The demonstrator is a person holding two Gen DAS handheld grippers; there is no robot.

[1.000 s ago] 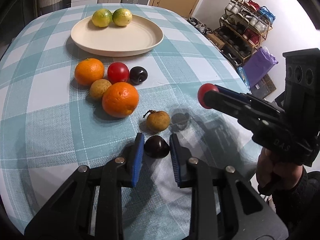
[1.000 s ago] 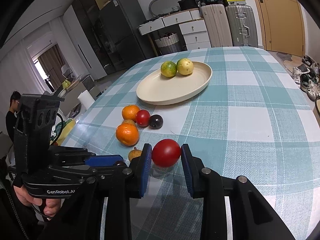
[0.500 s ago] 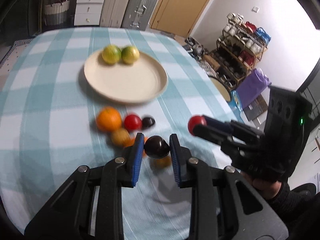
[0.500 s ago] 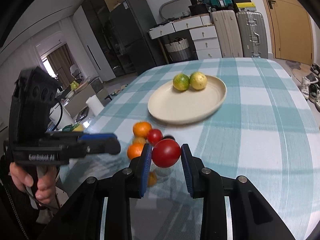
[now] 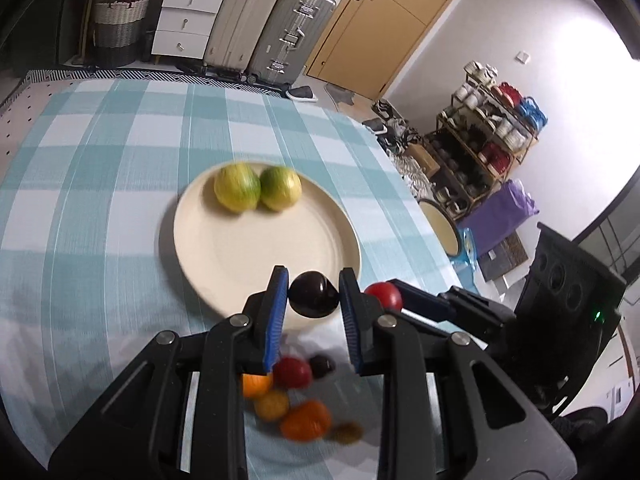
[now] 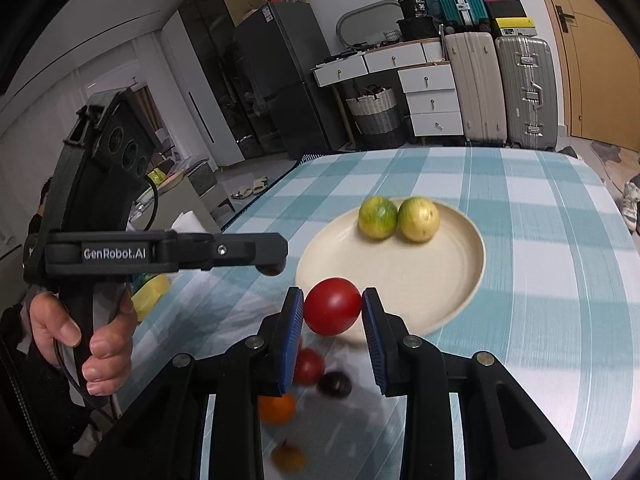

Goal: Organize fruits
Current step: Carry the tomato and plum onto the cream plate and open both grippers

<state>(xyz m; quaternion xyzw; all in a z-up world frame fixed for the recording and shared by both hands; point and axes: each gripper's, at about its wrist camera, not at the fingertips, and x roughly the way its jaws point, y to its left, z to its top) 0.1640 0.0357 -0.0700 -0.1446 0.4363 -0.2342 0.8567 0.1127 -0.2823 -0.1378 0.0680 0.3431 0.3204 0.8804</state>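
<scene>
Between left gripper [image 5: 313, 300] pads: dark plum [image 5: 313, 294]

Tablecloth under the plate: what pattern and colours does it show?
The tablecloth is checked in light teal and white, clearest in the right wrist view.

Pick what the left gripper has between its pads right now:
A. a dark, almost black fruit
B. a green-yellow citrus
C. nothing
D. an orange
A: in the left wrist view the left gripper is shut on a dark fruit, held above the near rim of the plate.
</scene>
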